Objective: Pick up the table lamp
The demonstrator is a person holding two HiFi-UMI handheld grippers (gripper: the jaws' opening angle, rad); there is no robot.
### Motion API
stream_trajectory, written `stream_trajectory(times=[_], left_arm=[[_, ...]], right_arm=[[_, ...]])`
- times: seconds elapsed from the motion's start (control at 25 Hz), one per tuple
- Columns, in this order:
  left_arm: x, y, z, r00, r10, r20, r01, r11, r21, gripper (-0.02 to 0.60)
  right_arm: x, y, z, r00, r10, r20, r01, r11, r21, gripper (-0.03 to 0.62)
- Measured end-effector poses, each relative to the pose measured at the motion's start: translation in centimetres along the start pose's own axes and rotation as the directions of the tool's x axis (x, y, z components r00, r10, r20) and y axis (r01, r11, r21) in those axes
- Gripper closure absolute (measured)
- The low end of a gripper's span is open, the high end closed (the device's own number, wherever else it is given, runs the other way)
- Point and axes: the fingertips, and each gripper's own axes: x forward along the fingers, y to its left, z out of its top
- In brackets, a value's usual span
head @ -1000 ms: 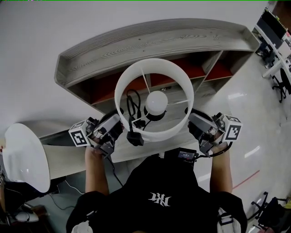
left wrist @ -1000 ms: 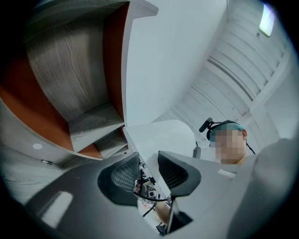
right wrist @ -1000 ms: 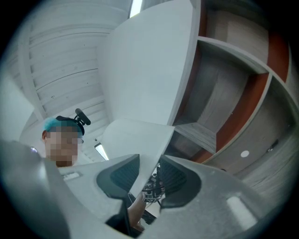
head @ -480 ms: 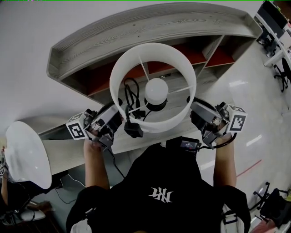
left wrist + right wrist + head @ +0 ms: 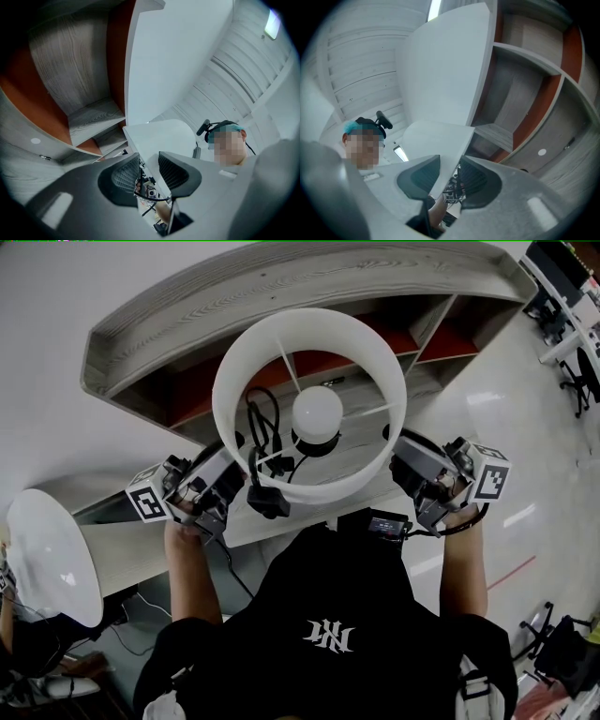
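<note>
Head view: claws [image 5: 236,482] [image 5: 396,454] hold lampshade [image 5: 319,493]

One table lamp [image 5: 309,495], comprising one white drum shade [image 5: 234,381], one round bulb [image 5: 317,411] and three thin spokes [image 5: 375,414]. Two hand-held grippers: the left hand-held gripper [image 5: 234,484] and the right hand-held gripper [image 5: 401,463]. Two marker cubes, one per gripper: left cube [image 5: 148,502], right cube [image 5: 492,480]. One black cable [image 5: 255,423] with one plug block [image 5: 267,504]. One wooden shelf unit [image 5: 281,287]. One white dome [image 5: 52,559] at the left edge. One person [image 5: 333,634], two forearms.
</note>
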Motion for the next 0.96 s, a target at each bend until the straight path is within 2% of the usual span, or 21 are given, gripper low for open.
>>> stream_trajectory(times=[0.56,0.96], left_arm=[[0.7,-0.4,-0.3,0.999,-0.03,-0.033,0.03,0.999,-0.012,0.454],[1.4,2.0,-1.1,0.997,-0.04,-0.063,0.037,0.999,-0.038,0.454]], right_arm=[[-0.8,0.6,0.0,0.999,-0.013,0.035,0.013,1.0,-0.002,0.457],[-1.9,-1.1,0.4,0.997,-0.041,0.065,0.041,0.999,0.002,0.457]])
